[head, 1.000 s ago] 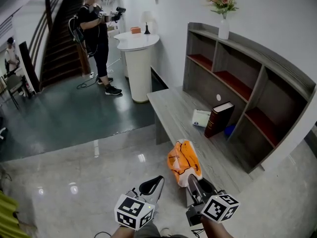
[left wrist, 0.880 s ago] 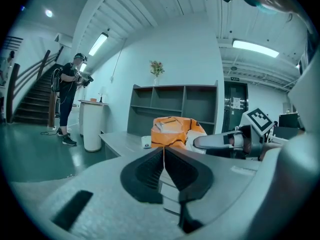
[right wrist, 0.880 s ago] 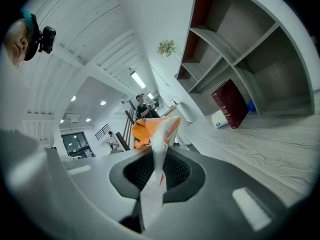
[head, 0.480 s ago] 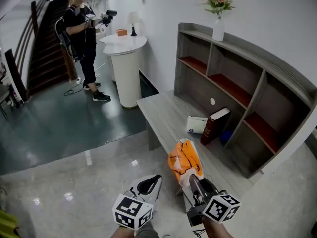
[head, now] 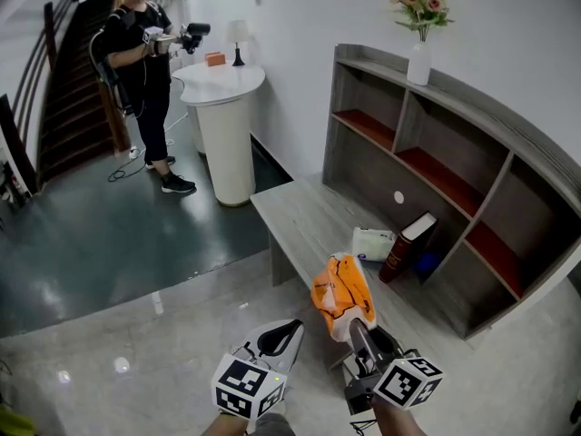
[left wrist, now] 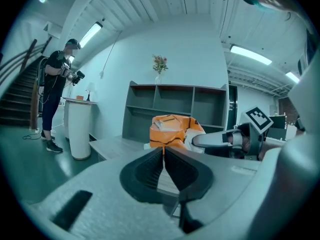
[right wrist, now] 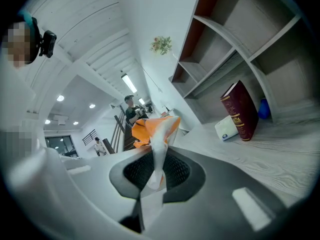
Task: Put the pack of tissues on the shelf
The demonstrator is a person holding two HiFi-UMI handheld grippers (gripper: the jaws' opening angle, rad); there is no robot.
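The pack of tissues (head: 339, 291) is orange and white and hangs in the air over the near end of the grey bench (head: 300, 209). My right gripper (head: 355, 327) is shut on its crimped plastic edge, and the pack (right wrist: 152, 128) stands up from the pinch. My left gripper (head: 282, 338) is beside it on the left, shut and holding nothing. From the left gripper (left wrist: 163, 156) the pack (left wrist: 169, 130) shows just ahead. The grey shelf (head: 442, 166) with red boards stands on the bench's far side, ahead and to the right.
On the bench by the shelf lie a white packet (head: 372, 242), a dark red book (head: 408, 243) leaning upright, and a blue object (head: 427, 263). A vase of flowers (head: 419, 54) tops the shelf. A person (head: 141, 53) stands by a round white counter (head: 222, 84) at the back left.
My view has swung a little, so the shelf and bench now sit further right and lower. Both grippers and the held pack keep their places in front of me.
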